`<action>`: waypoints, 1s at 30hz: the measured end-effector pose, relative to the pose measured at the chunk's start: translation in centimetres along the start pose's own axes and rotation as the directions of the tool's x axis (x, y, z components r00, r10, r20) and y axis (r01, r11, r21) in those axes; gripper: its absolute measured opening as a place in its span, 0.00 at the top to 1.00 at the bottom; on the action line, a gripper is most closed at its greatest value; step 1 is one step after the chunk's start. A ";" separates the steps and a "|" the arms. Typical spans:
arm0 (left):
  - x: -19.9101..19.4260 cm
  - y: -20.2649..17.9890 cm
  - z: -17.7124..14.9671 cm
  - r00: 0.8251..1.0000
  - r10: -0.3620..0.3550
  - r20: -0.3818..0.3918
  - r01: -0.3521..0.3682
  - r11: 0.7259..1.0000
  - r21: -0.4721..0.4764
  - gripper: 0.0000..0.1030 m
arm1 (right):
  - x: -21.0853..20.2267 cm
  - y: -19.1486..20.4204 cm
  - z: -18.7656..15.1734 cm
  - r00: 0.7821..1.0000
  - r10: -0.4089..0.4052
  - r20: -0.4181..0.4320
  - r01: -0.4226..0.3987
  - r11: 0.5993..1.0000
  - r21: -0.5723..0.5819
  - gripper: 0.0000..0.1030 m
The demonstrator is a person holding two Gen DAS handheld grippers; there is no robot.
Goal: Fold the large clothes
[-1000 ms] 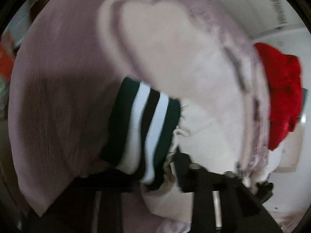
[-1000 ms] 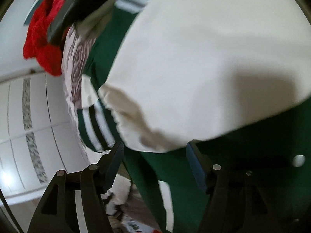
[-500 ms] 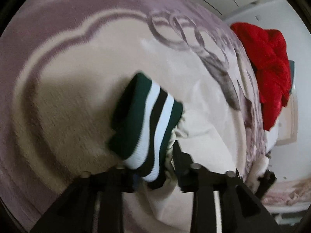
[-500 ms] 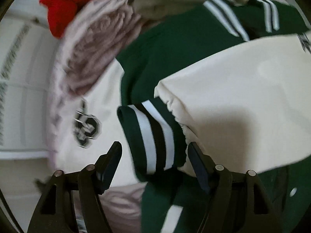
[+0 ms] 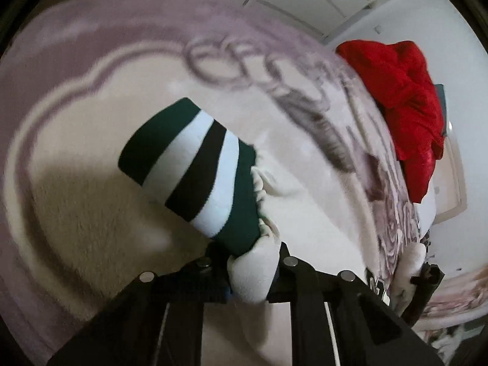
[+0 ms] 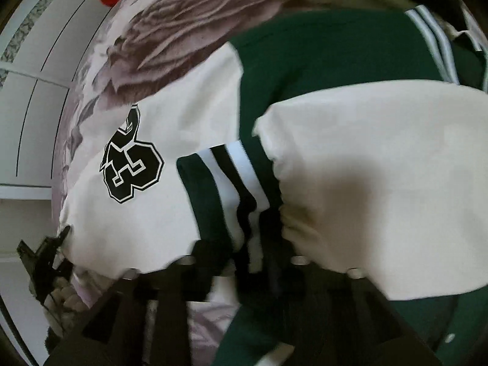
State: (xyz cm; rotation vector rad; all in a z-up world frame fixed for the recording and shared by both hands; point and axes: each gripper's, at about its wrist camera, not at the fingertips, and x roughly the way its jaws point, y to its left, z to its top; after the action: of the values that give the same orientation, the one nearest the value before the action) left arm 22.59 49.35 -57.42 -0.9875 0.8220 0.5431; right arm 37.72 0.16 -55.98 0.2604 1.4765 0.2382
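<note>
A green varsity jacket (image 6: pixel 320 70) with cream sleeves lies on a pale pink blanket. In the left wrist view my left gripper (image 5: pixel 248 256) is shut on the cream sleeve (image 5: pixel 253 277) just behind its green, white and black striped cuff (image 5: pixel 195 164), which sticks out forward over the blanket. In the right wrist view the other striped cuff (image 6: pixel 225 183) runs down between the fingers of my right gripper (image 6: pixel 250 253). Its jaws are closing and the cuff bunches between them. That cuff's cream sleeve (image 6: pixel 381 183) lies across the green body, next to a black number patch (image 6: pixel 131 164).
The blanket (image 5: pixel 91 213) with a rose pattern (image 6: pixel 189 30) covers the surface. A red garment (image 5: pixel 402 106) is heaped at its far edge. White panelled doors (image 6: pixel 30 106) stand beyond the edge. A small dark object (image 6: pixel 39 259) sits at the blanket's edge.
The left gripper closed on the sleeve behind the cuff and carried it across the blanket. The right gripper rolled, came down over the other cuff and its fingers narrowed onto it.
</note>
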 end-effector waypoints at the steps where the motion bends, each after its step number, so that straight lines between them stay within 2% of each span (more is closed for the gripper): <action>1: -0.3 -0.5 0.2 1.000 -0.001 0.018 0.001 1.000 0.011 0.91 | -0.9 -0.3 -0.4 1.000 -0.012 0.009 0.012 1.000 0.001 0.44; 4: -2.8 -3.7 0.0 0.997 -0.006 0.078 -0.001 0.996 0.091 0.91 | -3.5 -1.5 -1.5 0.989 -0.136 0.050 0.137 0.991 -0.005 0.20; 5: -3.6 -4.9 0.0 0.995 -0.015 0.095 0.004 0.993 0.120 0.91 | -4.0 -1.8 -1.6 0.983 -0.172 0.062 0.173 0.985 -0.007 0.19; 7: -5.7 -8.6 -0.4 0.989 -0.035 0.143 0.005 0.978 0.209 0.91 | -5.5 -3.2 -2.0 0.978 -0.188 0.086 0.187 0.982 0.010 0.18; 9: -8.3 -12.8 -1.6 0.981 -0.079 0.177 0.020 0.949 0.314 0.91 | -6.5 -4.7 -2.2 0.974 -0.207 0.096 0.205 0.978 0.027 0.17; 11: -10.5 -17.2 -3.7 0.974 -0.123 0.190 0.035 0.911 0.411 0.92 | -7.3 -6.7 -2.5 0.978 -0.187 0.092 0.182 0.982 0.055 0.17; 13: -12.1 -22.0 -6.7 0.971 -0.167 0.170 0.058 0.857 0.512 0.92 | -8.4 -9.6 -2.9 0.985 -0.151 0.081 0.143 0.985 0.094 0.17; 15: -12.9 -26.8 -10.5 0.970 -0.211 0.117 0.101 0.796 0.597 0.92 | -9.6 -12.2 -3.3 0.986 -0.147 0.083 0.138 0.984 0.113 0.17; 17: -12.9 -31.9 -15.7 0.971 -0.238 0.033 0.156 0.726 0.670 0.93 | -10.8 -15.8 -3.5 0.989 -0.128 0.073 0.117 0.983 0.140 0.17; 18: -12.7 -33.7 -17.9 0.968 -0.250 -0.007 0.185 0.697 0.693 0.93 | -11.3 -17.4 -3.7 0.993 -0.092 0.071 0.079 0.984 0.162 0.17; 19: -12.4 -36.1 -21.0 0.964 -0.257 -0.063 0.223 0.660 0.718 0.93 | -12.0 -19.4 -3.9 0.996 -0.053 0.066 0.040 0.982 0.187 0.17; 21: -11.3 -40.0 -26.8 0.950 -0.263 -0.167 0.295 0.592 0.750 0.93 | -14.0 -23.9 -4.5 0.997 -0.031 0.071 0.013 0.971 0.239 0.17; 24: -8.7 -45.2 -37.1 0.918 -0.233 -0.320 0.395 0.479 0.784 0.93 | -16.9 -31.2 -6.0 0.995 -0.039 0.093 0.008 0.948 0.318 0.17; 26: -6.1 -47.6 -44.2 0.891 -0.180 -0.418 0.454 0.418 0.787 0.93 | -18.4 -36.6 -7.5 0.994 -0.053 0.097 0.012 0.922 0.388 0.17; 28: -4.3 -49.3 -49.7 0.879 -0.124 -0.460 0.471 0.370 0.801 0.93 | -19.4 -41.2 -9.1 0.994 -0.057 0.092 0.011 0.899 0.439 0.17; 30: -1.7 -49.9 -54.9 0.878 -0.041 -0.476 0.463 0.323 0.826 0.92 | -20.0 -44.5 -10.4 0.995 -0.046 0.088 -0.001 0.883 0.469 0.17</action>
State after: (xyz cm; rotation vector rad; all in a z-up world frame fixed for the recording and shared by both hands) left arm 38.49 -22.43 -47.18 -0.0805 1.0855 -0.4704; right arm 25.73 -48.06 -51.91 0.6374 1.4233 -0.1583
